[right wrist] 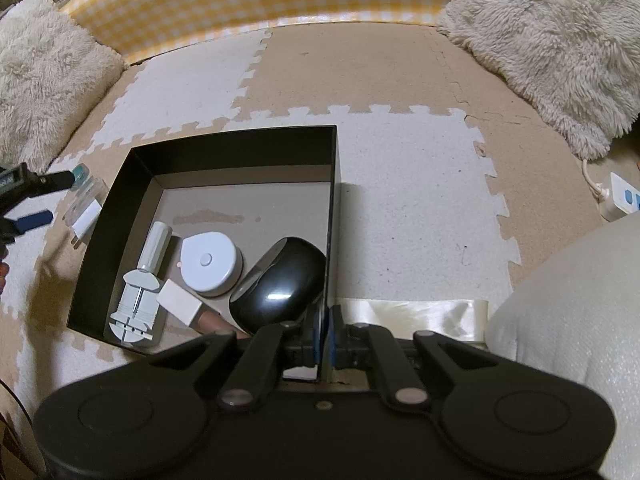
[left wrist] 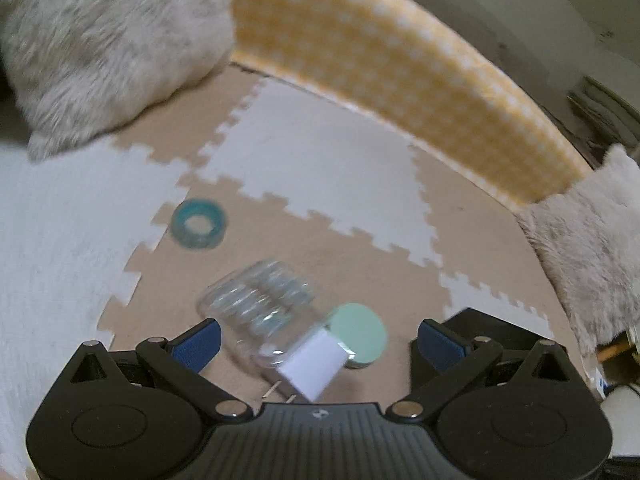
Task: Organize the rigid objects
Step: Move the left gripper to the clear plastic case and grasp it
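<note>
Box (right wrist: 240, 148) first, since everything sits relative to it: black, open-topped, on the foam puzzle mat (right wrist: 400, 208). Inside, toward the near wall, there's a white screw-type tool (right wrist: 140, 288), a small white block (right wrist: 178, 302) touching it, a round white case (right wrist: 210, 262) in the middle, and a glossy black rounded thing (right wrist: 280, 284) tucked against the right wall. Something pinkish-brown (right wrist: 216, 322) pokes out under the block, can't tell what it is.

Right gripper (right wrist: 322, 316) sits at the near right corner of the box with its jaws pinched together on the box wall, blue pads pressed to either side of the thin edge.

Outside the box, just off its left wall, lies a clear plastic jar (left wrist: 256, 312) on its side, with a white charger plug (left wrist: 314, 368) resting against it. A mint green disc (left wrist: 360, 334) lies right behind the plug, and a teal bottle cap (left wrist: 199, 223) sits further out on the mat, apart from the rest.

Left gripper (left wrist: 318, 342) hovers over that jar and plug with jaws spread wide, nothing gripped, the jar and plug lying between the blue pads (left wrist: 200, 344) but not touched. Picture's blurry here, so details on the jar contents are a no-go.

Yellow gingham cushion (right wrist: 240, 8) runs along the far side beyond the box, with fluffy pillows (right wrist: 560, 52) at either end.
</note>
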A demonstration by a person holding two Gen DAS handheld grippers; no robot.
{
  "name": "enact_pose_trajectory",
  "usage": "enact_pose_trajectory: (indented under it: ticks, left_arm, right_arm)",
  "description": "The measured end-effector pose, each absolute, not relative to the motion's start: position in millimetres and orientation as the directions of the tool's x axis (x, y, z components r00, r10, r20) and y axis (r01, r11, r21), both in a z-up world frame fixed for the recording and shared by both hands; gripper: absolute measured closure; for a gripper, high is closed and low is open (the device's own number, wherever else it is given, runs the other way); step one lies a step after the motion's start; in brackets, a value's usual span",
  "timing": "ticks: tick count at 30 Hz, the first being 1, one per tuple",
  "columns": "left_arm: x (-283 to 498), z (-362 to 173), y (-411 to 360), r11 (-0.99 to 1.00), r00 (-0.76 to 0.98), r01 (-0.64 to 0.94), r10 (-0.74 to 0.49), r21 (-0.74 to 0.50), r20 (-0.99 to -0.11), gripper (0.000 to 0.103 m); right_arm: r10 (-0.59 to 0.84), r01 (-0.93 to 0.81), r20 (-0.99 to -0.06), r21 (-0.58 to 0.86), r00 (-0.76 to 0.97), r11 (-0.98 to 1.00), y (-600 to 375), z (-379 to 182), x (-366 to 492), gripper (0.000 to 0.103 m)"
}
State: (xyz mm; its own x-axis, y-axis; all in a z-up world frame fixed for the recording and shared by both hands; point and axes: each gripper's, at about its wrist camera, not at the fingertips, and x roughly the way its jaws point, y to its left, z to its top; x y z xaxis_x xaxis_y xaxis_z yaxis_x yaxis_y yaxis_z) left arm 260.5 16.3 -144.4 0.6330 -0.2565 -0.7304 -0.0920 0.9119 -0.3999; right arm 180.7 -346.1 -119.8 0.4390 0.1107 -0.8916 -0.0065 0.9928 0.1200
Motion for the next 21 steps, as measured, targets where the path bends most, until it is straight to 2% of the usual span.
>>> enact_pose_trajectory:
  ticks: [10,21]
  left_arm:
    - [273.9,-162.8,25.7,0.815,0.641,-0.220,-0.293,-0.536,-0.709,0.000]
    - [292.3,-172.0,19.0,0.835,0.635,-0.270,-0.220,-0.479,-0.741,0.001]
  right_arm:
    - [0.105,-0.014,-0.893,0.109,0.437,0.994,-344.2,-120.7,181.1,0.098]
    - [0.097,-0.021,-0.898,0.097,0.430,0.995,-342.8,-121.3,182.1,0.098]
